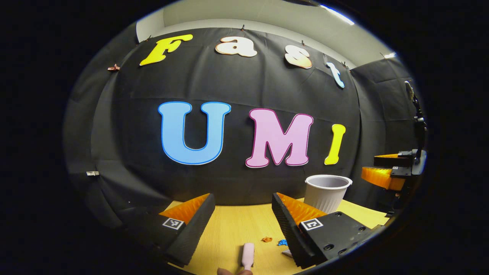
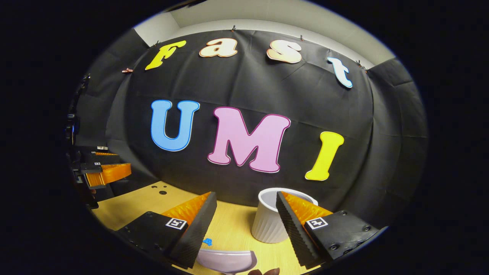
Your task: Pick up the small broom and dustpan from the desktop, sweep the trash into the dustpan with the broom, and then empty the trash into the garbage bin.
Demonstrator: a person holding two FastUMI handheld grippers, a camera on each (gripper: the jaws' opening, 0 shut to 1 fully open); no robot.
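My left gripper (image 1: 243, 196) is open above the wooden desktop (image 1: 229, 229). Below its gap lies a pale pink handle (image 1: 247, 256), apparently the small broom's, untouched by the fingers. An orange scrap (image 1: 266, 239) and a blue scrap (image 1: 282, 242) lie just right of the handle. My right gripper (image 2: 246, 194) is also open. Beneath it is the curved rim of a pale lilac dustpan (image 2: 226, 260), with a blue scrap (image 2: 207, 241) beside it. The white ribbed garbage bin (image 2: 267, 221) stands upright behind the right finger, and is at the back right (image 1: 327, 192) in the left gripper view.
The right gripper (image 1: 386, 170) hangs at the far right of the left gripper view. The left gripper (image 2: 105, 170) hangs at the far left of the right gripper view. Small holes (image 2: 160, 190) mark the desktop's back left. The black cloth wall closes the far edge.
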